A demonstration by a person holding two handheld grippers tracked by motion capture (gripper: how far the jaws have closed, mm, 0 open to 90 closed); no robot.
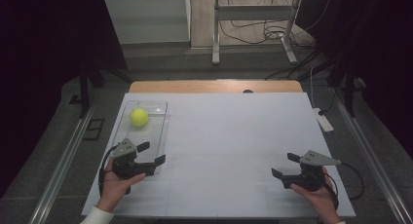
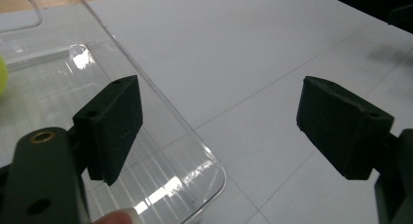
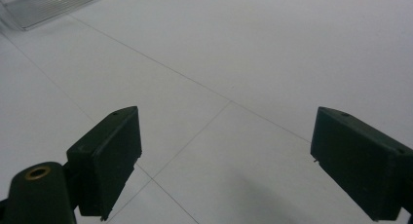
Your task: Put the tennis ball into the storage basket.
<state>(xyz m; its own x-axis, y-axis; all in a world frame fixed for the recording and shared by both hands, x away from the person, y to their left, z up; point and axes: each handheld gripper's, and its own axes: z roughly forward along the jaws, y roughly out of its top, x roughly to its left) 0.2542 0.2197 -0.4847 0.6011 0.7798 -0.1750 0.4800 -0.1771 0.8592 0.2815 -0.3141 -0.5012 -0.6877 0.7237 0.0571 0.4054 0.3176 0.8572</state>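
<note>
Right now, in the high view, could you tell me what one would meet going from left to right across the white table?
Left gripper over the near end of the clear tray, with the yellow ball at the tray's far end → bare white table → right gripper.

Our left claw (image 1: 152, 154) and right claw (image 1: 285, 165) are both matte black, each with two blocky, wedge-shaped jaws. A grey three-cornered plate (image 1: 127, 146) sits on top of the left one, dotted with small dark holes; the right one carries a matching grey plate (image 1: 319, 158). A thin black cable (image 1: 103, 166) loops from the left claw. In the gripper views a brass-coloured ring (image 2: 42, 136) is set into each black body, and small screw holes mark the jaw tops. We wear a white sleeve (image 1: 97, 216) at the left wrist.
</note>
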